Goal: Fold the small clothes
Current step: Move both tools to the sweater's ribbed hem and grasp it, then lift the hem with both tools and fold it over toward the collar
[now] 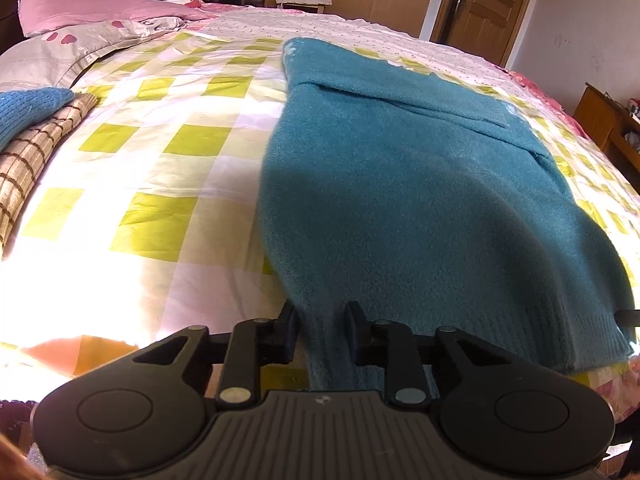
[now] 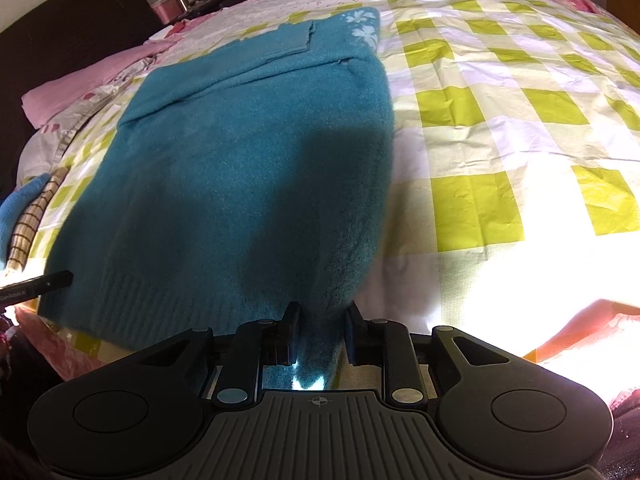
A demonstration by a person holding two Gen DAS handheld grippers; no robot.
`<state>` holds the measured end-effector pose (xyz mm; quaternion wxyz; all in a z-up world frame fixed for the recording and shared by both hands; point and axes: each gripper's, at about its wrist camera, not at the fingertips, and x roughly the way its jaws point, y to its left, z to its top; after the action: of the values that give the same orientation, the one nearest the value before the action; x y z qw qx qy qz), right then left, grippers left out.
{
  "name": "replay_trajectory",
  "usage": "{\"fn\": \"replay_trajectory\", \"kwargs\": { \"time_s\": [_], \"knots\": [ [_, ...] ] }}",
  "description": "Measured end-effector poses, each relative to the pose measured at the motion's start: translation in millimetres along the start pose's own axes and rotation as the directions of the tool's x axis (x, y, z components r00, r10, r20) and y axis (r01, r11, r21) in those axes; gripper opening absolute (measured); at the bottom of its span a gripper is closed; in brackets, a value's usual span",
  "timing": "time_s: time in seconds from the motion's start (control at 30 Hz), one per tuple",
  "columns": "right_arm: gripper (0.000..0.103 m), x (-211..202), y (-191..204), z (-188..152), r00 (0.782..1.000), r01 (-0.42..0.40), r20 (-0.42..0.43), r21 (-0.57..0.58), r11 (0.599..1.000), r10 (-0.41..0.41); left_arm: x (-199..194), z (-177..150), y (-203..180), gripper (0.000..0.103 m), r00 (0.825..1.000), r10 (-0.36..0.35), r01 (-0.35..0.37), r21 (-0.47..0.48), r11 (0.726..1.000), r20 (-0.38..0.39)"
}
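Note:
A teal knit sweater lies flat on the bed, sleeves folded across its back, white flower pattern at the far end. In the left wrist view my left gripper is shut on the ribbed hem at the sweater's near left corner, with fabric bunched between the fingers. In the right wrist view my right gripper is shut on the near right corner of the same sweater. A black finger of the left gripper shows at the hem's other end.
The bed carries a yellow-green checked sheet. A folded blue knit on a brown checked cloth lies at the left. Pink pillows sit at the head. A wooden door and a cabinet stand beyond the bed.

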<state>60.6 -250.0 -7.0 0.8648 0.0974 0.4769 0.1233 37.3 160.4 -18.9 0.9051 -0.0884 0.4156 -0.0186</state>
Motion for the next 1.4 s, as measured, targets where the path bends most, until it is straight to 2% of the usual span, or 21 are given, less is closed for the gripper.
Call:
{"fn": "replay_trajectory", "kwargs": {
  "time_s": [0.07,0.23,0.37,0.5,0.63,0.7,0.8,0.9,1.0,1.13,1.3,1.4],
  "knots": [
    [0.016,-4.6,-3.6,0.0,1.0,-0.025,0.017,0.032,0.999,0.024,-2.1,2.8,3.5,0.019,1.0,-0.012,0.012,-0.015,1.0,0.011],
    [0.014,-7.3,-8.0,6.0,0.997,-0.076,0.025,0.067,0.995,0.075,-6.2,6.4,8.9,0.019,0.997,-0.066,0.069,-0.075,0.995,0.043],
    [0.018,0.4,-8.2,10.6,0.998,-0.062,-0.002,0.051,0.997,0.063,2.9,3.8,5.8,0.02,0.998,-0.054,0.056,-0.082,0.995,0.017],
    [0.025,7.1,-6.9,10.1,0.998,-0.063,-0.016,0.032,0.997,0.064,7.7,3.8,-0.9,0.028,1.0,-0.029,0.029,-0.049,0.998,0.001],
    [0.026,7.2,-8.7,6.7,0.997,-0.071,0.0,0.049,0.996,0.071,8.8,5.5,-0.8,0.03,1.0,-0.02,0.019,-0.03,0.999,-0.016],
    [0.025,5.7,-10.8,4.5,0.997,-0.082,0.008,0.071,0.994,0.081,7.6,6.3,-0.6,0.025,0.999,-0.029,0.028,-0.02,0.999,-0.019],
    [0.016,-0.1,-17.0,0.5,0.995,-0.101,0.026,0.104,0.989,0.098,2.0,9.2,1.6,0.017,0.998,-0.06,0.06,-0.016,0.998,-0.003],
    [0.013,-3.9,-22.0,6.2,0.986,-0.163,0.057,0.173,0.971,0.156,-8.7,15.6,7.5,0.016,0.988,-0.148,0.151,-0.08,0.985,0.039],
    [0.013,-16.7,-22.0,15.2,0.966,-0.251,0.126,0.215,0.944,0.228,-15.7,24.3,8.0,0.016,0.972,-0.22,0.229,-0.117,0.966,0.087],
    [0.012,-28.5,-19.5,32.0,0.932,-0.346,0.205,0.247,0.905,0.3,-19.0,37.5,9.2,0.016,0.939,-0.307,0.333,-0.195,0.922,0.155],
    [0.012,-33.6,-14.6,53.8,0.902,-0.406,0.265,0.251,0.879,0.34,-20.4,56.0,14.3,0.016,0.906,-0.349,0.406,-0.255,0.878,0.241],
    [0.012,-35.1,-10.3,65.4,0.888,-0.429,0.295,0.249,0.869,0.354,-21.1,62.7,16.0,0.016,0.897,-0.349,0.418,-0.263,0.87,0.272]
  ]
}}
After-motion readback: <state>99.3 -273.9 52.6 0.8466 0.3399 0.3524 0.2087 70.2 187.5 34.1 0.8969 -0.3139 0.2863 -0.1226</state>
